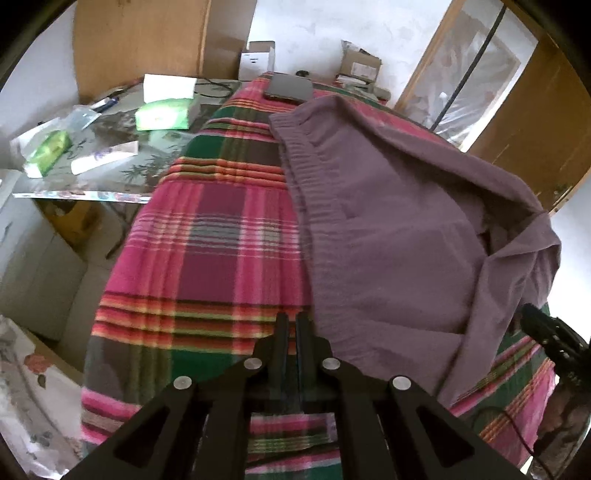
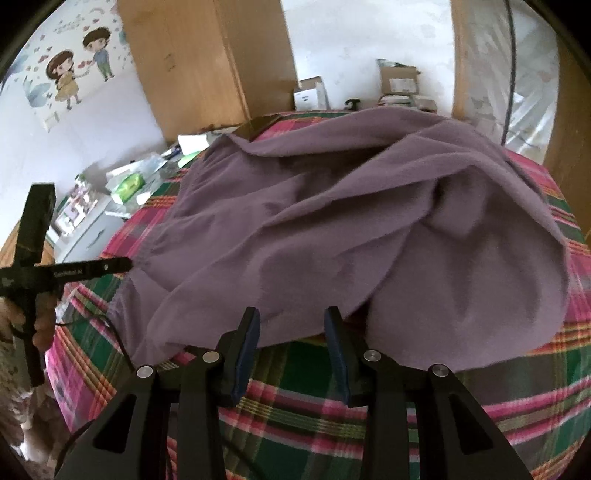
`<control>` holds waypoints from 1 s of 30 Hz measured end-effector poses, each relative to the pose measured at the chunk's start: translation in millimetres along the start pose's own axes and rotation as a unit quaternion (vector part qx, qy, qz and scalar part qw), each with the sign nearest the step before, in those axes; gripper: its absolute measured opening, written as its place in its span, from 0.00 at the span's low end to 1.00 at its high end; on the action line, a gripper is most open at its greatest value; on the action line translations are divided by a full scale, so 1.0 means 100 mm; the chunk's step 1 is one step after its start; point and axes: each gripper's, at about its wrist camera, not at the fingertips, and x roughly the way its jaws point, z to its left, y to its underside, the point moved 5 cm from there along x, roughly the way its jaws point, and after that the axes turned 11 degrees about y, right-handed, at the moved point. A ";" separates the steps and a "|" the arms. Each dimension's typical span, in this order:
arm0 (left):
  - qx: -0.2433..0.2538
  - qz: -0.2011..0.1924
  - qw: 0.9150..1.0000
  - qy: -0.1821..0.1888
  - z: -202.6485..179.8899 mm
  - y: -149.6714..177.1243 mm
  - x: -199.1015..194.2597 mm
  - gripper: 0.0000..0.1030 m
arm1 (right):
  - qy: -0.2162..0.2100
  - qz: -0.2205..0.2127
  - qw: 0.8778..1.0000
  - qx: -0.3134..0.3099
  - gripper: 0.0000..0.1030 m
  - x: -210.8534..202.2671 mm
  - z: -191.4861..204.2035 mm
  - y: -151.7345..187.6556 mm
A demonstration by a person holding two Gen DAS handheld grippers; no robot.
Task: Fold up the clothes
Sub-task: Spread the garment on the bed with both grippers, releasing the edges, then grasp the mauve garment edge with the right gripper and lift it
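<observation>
Left hand-held gripper (image 1: 292,325) closed, seemingly empty, beside purple garment (image 1: 388,236) edge; right hand-held gripper (image 2: 291,325) half-open over hem.

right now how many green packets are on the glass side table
2 that I can see. The larger green packet lies near the far end by a white box; the smaller green packet sits toward the near left edge. Clutter there may hide more.

- White walls (image 1: 388,33); cartoon mural (image 2: 79,70) on one.
- Wooden wardrobe (image 2: 207,66).
- Glass-topped side table (image 1: 122,162), cluttered.
- Plaid bedcover (image 1: 207,236).
</observation>
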 end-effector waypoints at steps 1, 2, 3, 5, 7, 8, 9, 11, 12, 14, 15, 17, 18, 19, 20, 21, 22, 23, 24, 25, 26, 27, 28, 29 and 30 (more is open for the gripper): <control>0.002 -0.001 1.000 0.000 0.00 0.01 -0.02 0.03 | 0.001 -0.003 1.000 0.007 0.37 -0.04 -0.04 0.02; 0.007 -0.005 1.000 -0.001 -0.02 0.02 -0.07 0.04 | 0.004 -0.006 1.000 0.012 0.37 -0.07 -0.09 0.04; 0.011 -0.008 1.000 -0.001 -0.05 0.03 -0.11 0.05 | 0.007 -0.009 1.000 0.016 0.37 -0.10 -0.13 0.05; 0.023 -0.014 1.000 0.000 -0.12 0.04 -0.19 0.10 | 0.019 -0.011 0.999 0.024 0.37 -0.16 -0.24 0.10; 0.033 -0.027 0.999 0.006 -0.21 0.02 -0.27 0.13 | 0.034 -0.018 0.999 0.029 0.37 -0.28 -0.40 0.14; 0.038 -0.031 0.999 0.012 -0.27 0.02 -0.31 0.14 | 0.039 -0.024 0.998 0.032 0.37 -0.34 -0.47 0.16; 0.044 -0.034 0.998 0.018 -0.34 0.01 -0.35 0.16 | 0.044 -0.029 0.998 0.035 0.37 -0.41 -0.53 0.17; 0.065 -0.039 0.997 0.030 -0.49 0.02 -0.38 0.24 | 0.058 -0.043 0.996 0.043 0.37 -0.58 -0.70 0.19; 0.077 -0.036 0.996 0.035 -0.58 0.03 -0.35 0.26 | 0.069 -0.048 0.995 0.045 0.37 -0.65 -0.78 0.20; 0.094 -0.025 0.994 0.040 -0.74 0.03 -0.27 0.27 | 0.092 -0.055 0.993 0.048 0.37 -0.78 -0.95 0.22; 0.102 -0.019 0.994 0.041 -0.82 0.04 -0.22 0.27 | 0.100 -0.056 0.992 0.049 0.37 -0.82 -1.00 0.22; 0.115 -0.011 0.992 0.039 -0.93 0.04 -0.11 0.28 | 0.120 -0.067 0.989 0.047 0.37 -0.96 -1.17 0.24; 0.122 -0.007 0.992 0.038 -0.99 0.05 -0.06 0.28 | 0.125 -0.072 0.988 0.045 0.37 -1.00 -1.22 0.24; 0.127 -0.003 0.991 0.038 -1.04 0.06 0.00 0.28 | 0.135 -0.077 0.987 0.039 0.37 -1.04 -1.28 0.24; 0.132 0.000 0.991 0.037 -1.08 0.07 0.05 0.28 | 0.146 -0.081 0.985 0.033 0.37 -1.07 -1.33 0.25; 0.135 0.002 0.990 0.033 -1.11 0.07 0.09 0.28 | 0.154 -0.083 0.984 0.027 0.37 -1.07 -1.36 0.26; 0.137 0.004 0.990 0.028 -1.14 0.07 0.14 0.28 | 0.162 -0.084 0.983 0.020 0.36 -1.07 -1.39 0.28; 0.140 0.006 0.990 0.024 -1.17 0.07 0.18 0.28 | 0.170 -0.086 0.982 0.014 0.36 -1.06 -1.42 0.30; 0.143 0.008 0.989 0.018 -1.19 0.07 0.22 0.28 | 0.169 -0.085 0.982 0.010 0.36 -1.05 -1.44 0.31; 0.147 0.010 0.989 0.010 -1.20 0.07 0.26 0.28 | 0.162 -0.087 0.983 0.008 0.37 -1.01 -1.46 0.32; 0.149 0.012 0.989 -0.001 -1.21 0.07 0.30 0.28 | 0.153 -0.089 0.984 0.006 0.36 -0.96 -1.47 0.32; 0.148 0.015 0.989 -0.014 -1.22 0.06 0.33 0.28 | 0.149 -0.090 0.985 0.005 0.36 -0.92 -1.47 0.31; 0.149 0.013 0.989 -0.018 -1.23 0.05 0.35 0.29 | 0.147 -0.091 0.985 0.004 0.36 -0.85 -1.47 0.29; 0.153 0.011 0.988 -0.020 -1.25 0.05 0.36 0.29 | 0.143 -0.093 0.985 0.000 0.36 -0.80 -1.46 0.25; 0.158 0.009 0.987 -0.022 -1.27 0.05 0.37 0.29 | 0.141 -0.096 0.985 -0.005 0.36 -0.76 -1.45 0.22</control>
